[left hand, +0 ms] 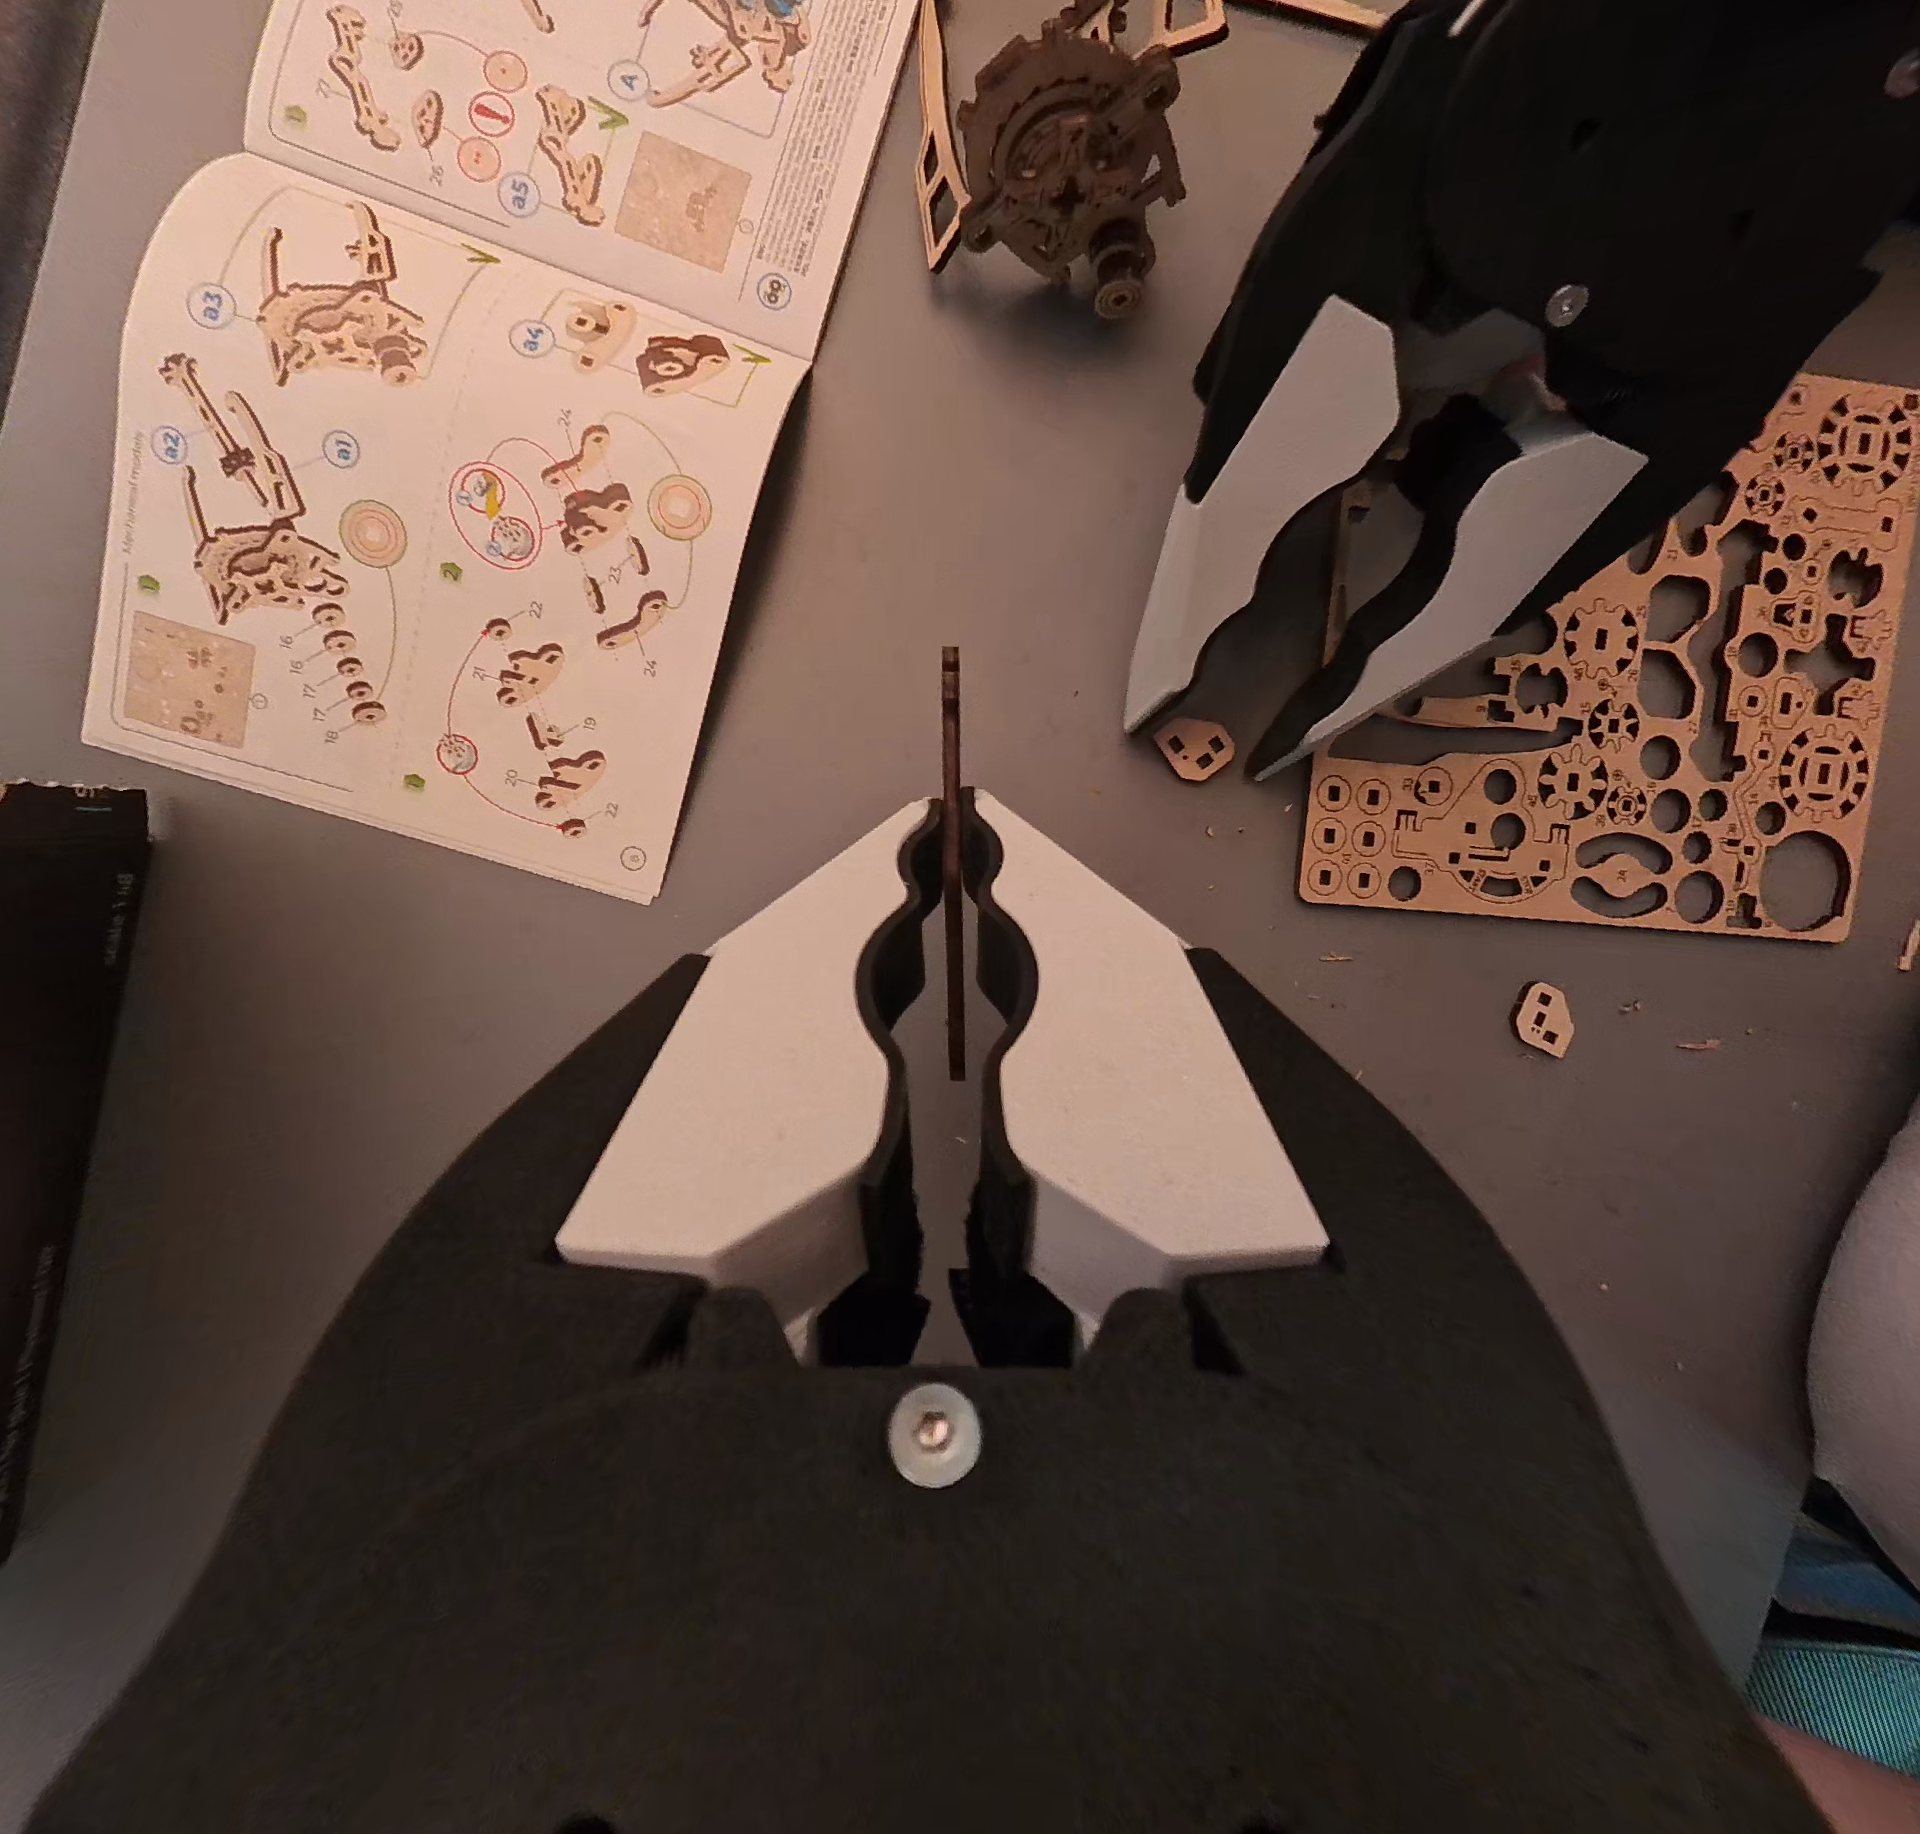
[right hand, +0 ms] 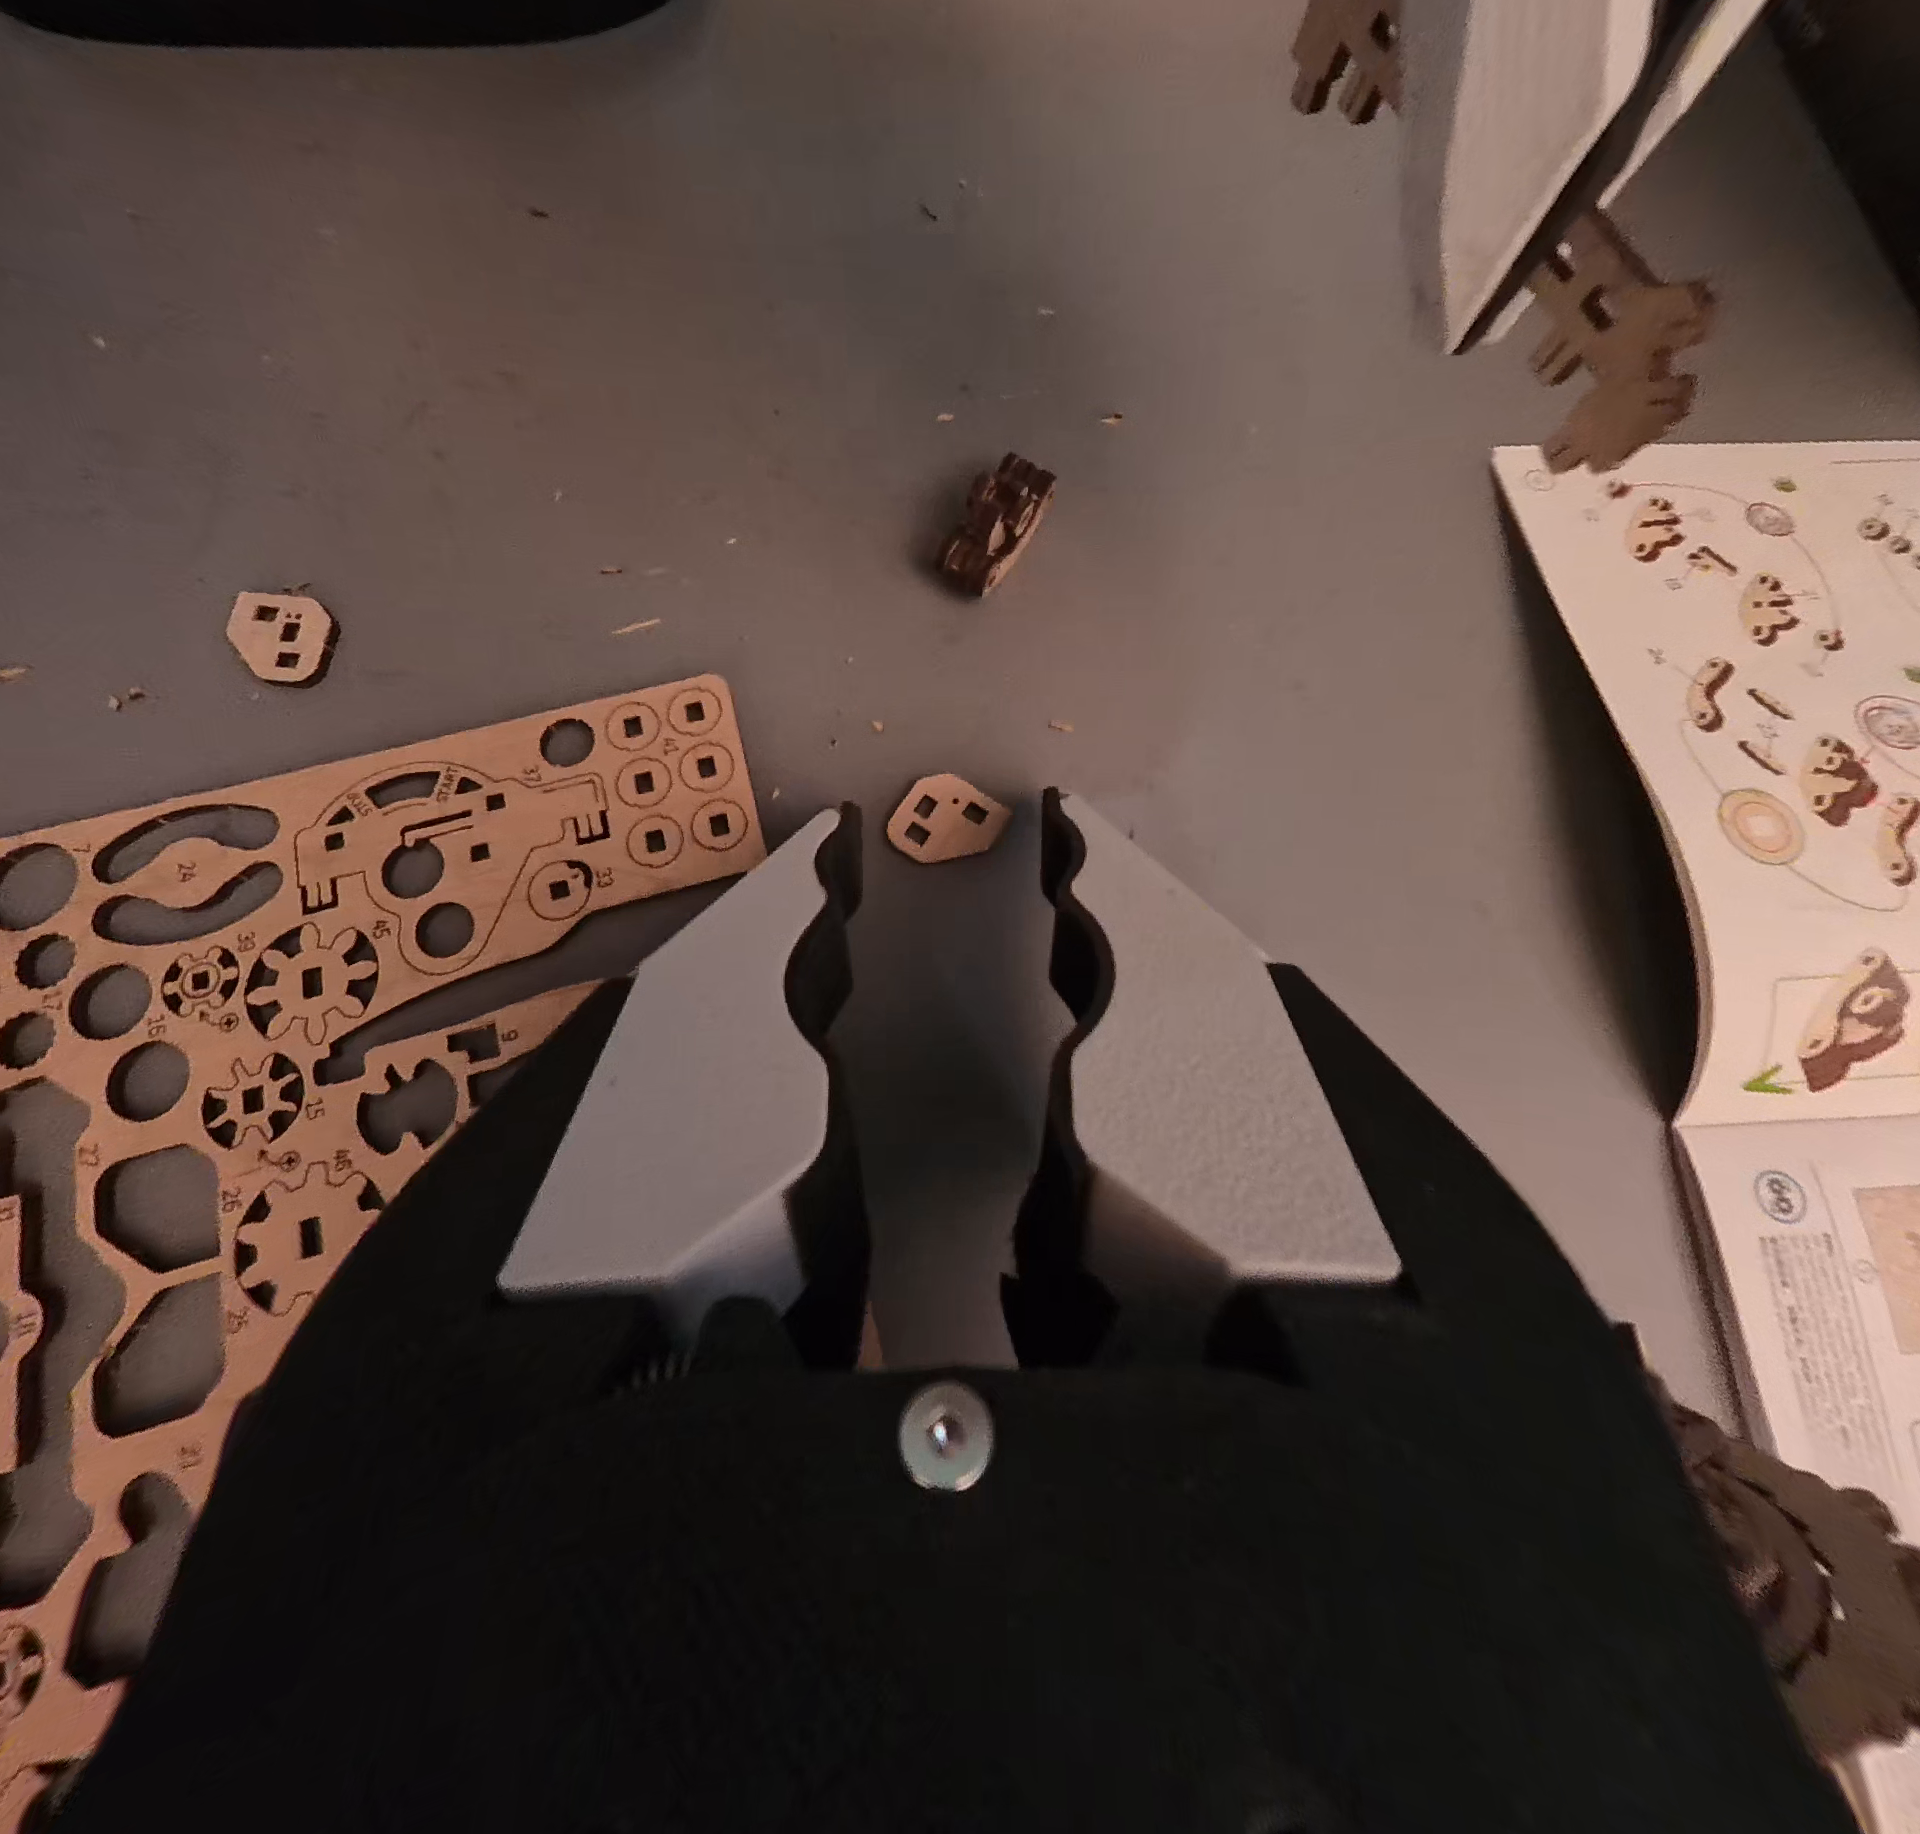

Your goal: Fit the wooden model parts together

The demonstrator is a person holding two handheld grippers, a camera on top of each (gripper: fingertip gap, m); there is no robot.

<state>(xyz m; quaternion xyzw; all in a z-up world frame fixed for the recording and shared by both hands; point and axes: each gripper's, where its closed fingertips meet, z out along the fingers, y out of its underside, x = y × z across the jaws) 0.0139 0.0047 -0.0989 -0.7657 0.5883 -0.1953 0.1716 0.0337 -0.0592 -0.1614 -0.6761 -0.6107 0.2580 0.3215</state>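
Note:
My left gripper (left hand: 951,810) is shut on a thin dark wooden part (left hand: 951,724), seen edge-on and sticking out past the fingertips. In the right wrist view this part (right hand: 1621,361) shows flat, lobed and slotted, clamped in the left gripper's fingers (right hand: 1507,174) at the upper right. My right gripper (right hand: 948,816) is open, low over the grey table, with its tips on either side of a small light wooden piece (right hand: 961,849) with square holes. The left wrist view shows the same right gripper (left hand: 1200,745) and piece (left hand: 1195,750).
A punched-out wooden sheet (right hand: 260,1005) lies left of the right gripper. A second small holed piece (right hand: 283,636) and a small dark sub-assembly (right hand: 992,537) lie beyond. An open instruction booklet (left hand: 416,434), a dark geared assembly (left hand: 1070,163) and a black box (left hand: 52,1057) lie around. The gap from one gripper's tips to the other's is roughly 10 cm.

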